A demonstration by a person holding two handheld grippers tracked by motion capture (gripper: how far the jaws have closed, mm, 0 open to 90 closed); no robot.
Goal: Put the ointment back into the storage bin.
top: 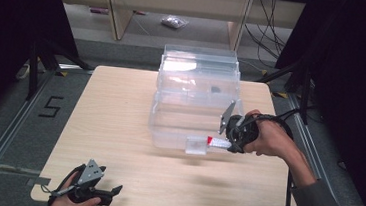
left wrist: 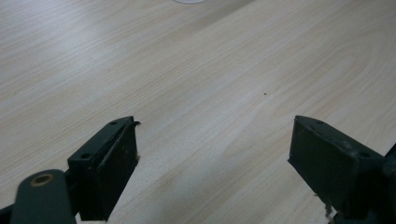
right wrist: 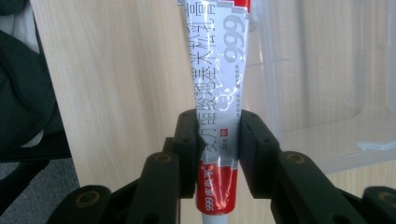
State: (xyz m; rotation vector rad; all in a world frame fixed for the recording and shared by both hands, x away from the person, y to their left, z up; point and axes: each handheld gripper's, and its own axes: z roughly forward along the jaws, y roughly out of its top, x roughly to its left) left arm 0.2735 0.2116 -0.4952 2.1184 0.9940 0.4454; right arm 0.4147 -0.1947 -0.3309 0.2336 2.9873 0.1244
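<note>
Right gripper (right wrist: 217,154) clamps the ointment tube (right wrist: 219,93) at the open clear bin's (top: 169,127) front wall – apparently not yet deposited – while left gripper (left wrist: 215,163) rests wide-open, empty.

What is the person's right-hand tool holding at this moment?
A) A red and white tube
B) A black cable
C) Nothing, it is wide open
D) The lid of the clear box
A: in the right gripper view the right tool is shut on the red and white tube, and the high view shows that tube held out beside the clear plastic box.
</note>
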